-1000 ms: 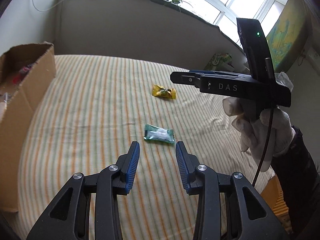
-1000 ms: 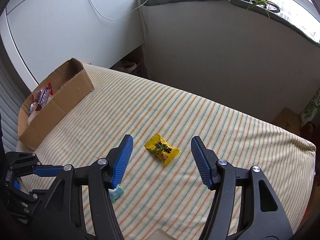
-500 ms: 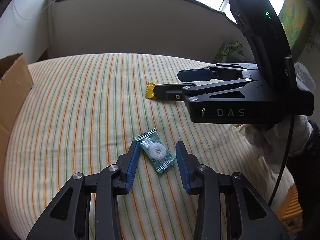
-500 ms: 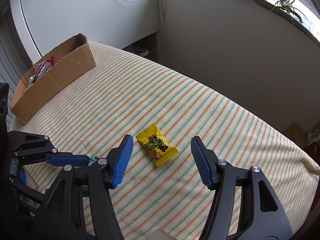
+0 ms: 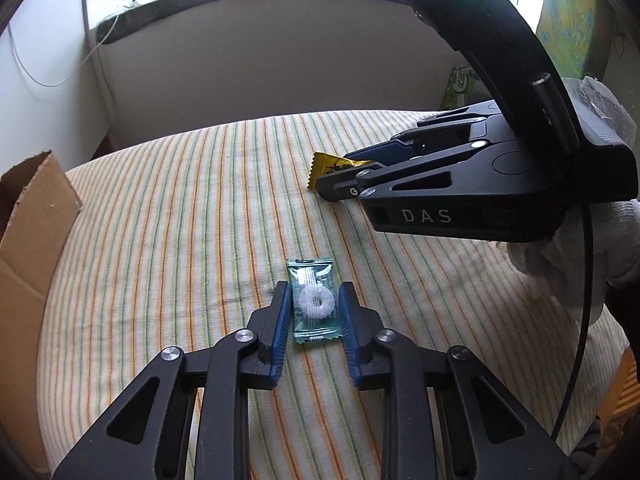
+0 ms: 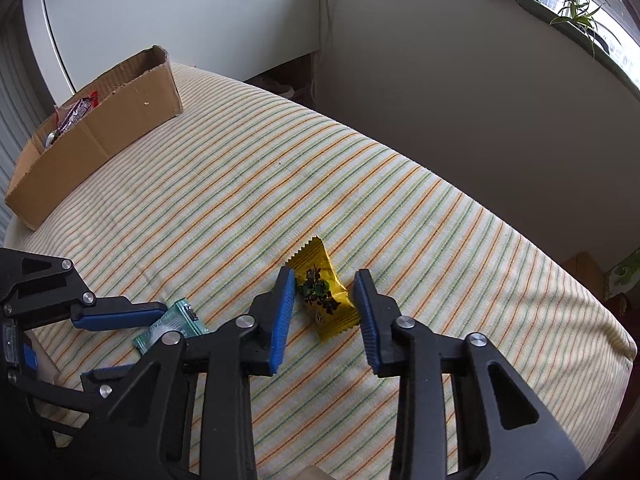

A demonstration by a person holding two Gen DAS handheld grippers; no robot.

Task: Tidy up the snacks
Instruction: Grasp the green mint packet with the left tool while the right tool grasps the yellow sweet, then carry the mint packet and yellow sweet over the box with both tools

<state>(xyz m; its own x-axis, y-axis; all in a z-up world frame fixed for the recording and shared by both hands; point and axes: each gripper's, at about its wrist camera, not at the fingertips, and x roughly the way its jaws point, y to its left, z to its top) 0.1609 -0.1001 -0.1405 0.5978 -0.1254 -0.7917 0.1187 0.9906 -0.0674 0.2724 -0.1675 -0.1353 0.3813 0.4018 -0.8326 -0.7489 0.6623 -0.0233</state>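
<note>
Two wrapped snacks are laid on the bed (image 6: 400,208), well in from its edges. The mint candy (image 5: 313,300) is set between the left tongs (image 5: 313,312); the nut packet (image 6: 323,294) is set between the right tongs (image 6: 324,300). A cardboard box (image 6: 100,136) holding snack bars (image 6: 76,110) is placed at the bed's far left corner.

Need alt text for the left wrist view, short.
The left hand-held gripper has just closed its blue pads onto a teal-wrapped ring mint lying on a striped cloth. To the right, the right hand-held gripper, in a white-gloved hand, grips a yellow candy packet; a cardboard box is at left.
</note>
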